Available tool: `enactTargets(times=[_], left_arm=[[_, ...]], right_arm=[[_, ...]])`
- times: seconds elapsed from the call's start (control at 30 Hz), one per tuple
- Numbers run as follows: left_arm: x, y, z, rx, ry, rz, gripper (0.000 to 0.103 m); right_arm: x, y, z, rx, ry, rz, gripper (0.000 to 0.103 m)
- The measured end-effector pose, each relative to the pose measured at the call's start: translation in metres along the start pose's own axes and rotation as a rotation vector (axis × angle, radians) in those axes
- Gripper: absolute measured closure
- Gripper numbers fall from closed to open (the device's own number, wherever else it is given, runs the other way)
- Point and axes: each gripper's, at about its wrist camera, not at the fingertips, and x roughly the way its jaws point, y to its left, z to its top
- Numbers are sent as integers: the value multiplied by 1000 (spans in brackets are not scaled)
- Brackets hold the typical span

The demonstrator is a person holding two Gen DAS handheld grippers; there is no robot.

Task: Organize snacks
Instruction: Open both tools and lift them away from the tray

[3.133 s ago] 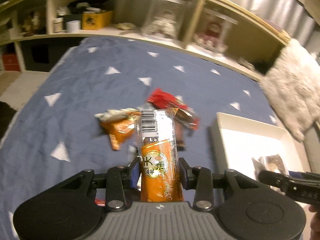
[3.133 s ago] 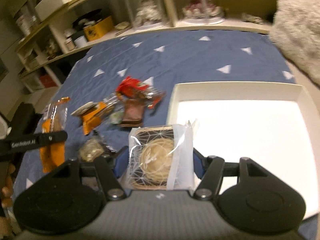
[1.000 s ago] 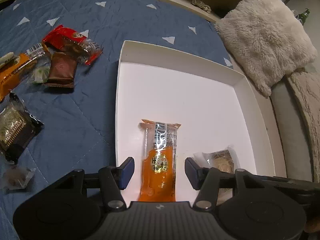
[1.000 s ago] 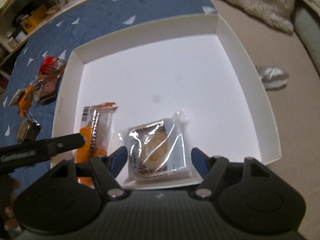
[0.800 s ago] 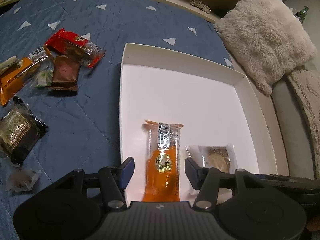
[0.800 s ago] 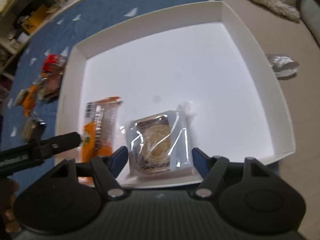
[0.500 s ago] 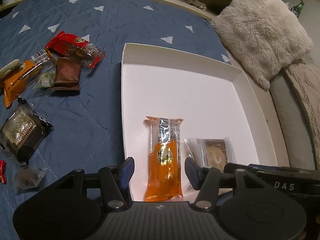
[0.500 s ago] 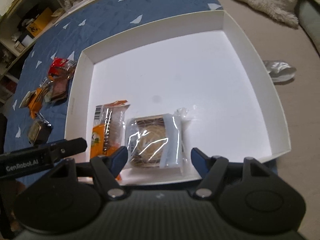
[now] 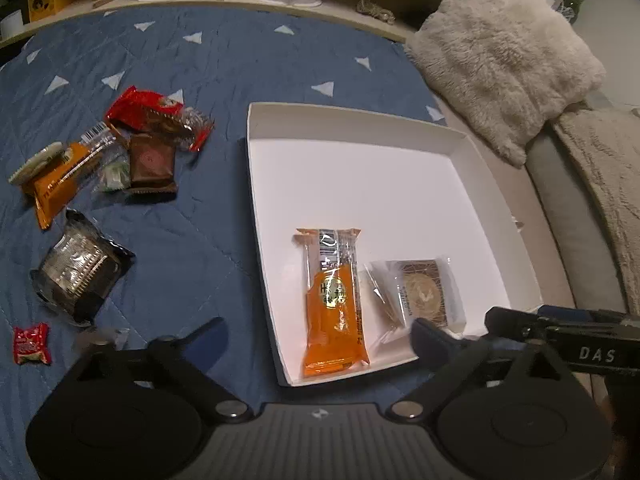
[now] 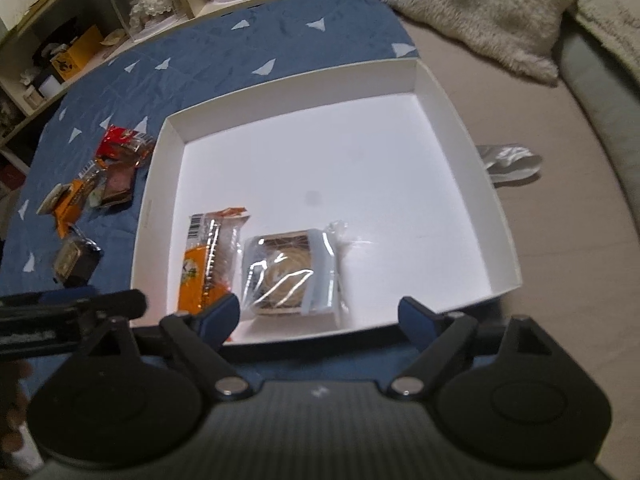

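A white box (image 9: 360, 128) (image 10: 460, 128) lies on the blue quilt. Inside it, near the front wall, an orange snack bar (image 9: 334, 300) (image 10: 204, 256) lies beside a clear-wrapped round pastry (image 9: 424, 292) (image 10: 292, 272). My left gripper (image 9: 320, 340) hangs above the box's front edge, its jaws opening wide, and touches nothing. My right gripper (image 10: 320, 316) hovers over the pastry, its jaws also opening, clear of the wrapper. Loose snacks wait left of the box: a red packet (image 9: 156, 116), a brown one (image 9: 152, 164), an orange one (image 9: 56, 184), a black-wrapped one (image 9: 78, 268) and a small red candy (image 9: 31, 343).
A fluffy cream cushion (image 9: 504, 48) lies beyond the box at the right, with a grey sofa edge (image 9: 568, 216) beside it. Shelves with display cases (image 10: 152, 8) run along the back. A silver wrapper (image 10: 508, 160) lies right of the box.
Both grippers let go of their snacks and rose away from the box floor. Their jaws have spread wider, the left one a lot. The bar and pastry stay lying in the box.
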Motion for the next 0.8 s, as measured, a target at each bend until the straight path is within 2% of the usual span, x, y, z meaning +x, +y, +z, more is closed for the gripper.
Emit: enactTargets(times=[0.17,0.5,0.8], left_arm=[[-16,3,1,24,-24,28,0],[-30,30,0,14,-57,46,0],[-41,73,1,-7,-62,97,0]], right_arm=[[-21,0,-3,-13,-43,-18,1],[-39,15,-7,-40,-91,-15,0],[-31,49,-3,-67,-119,17,0]])
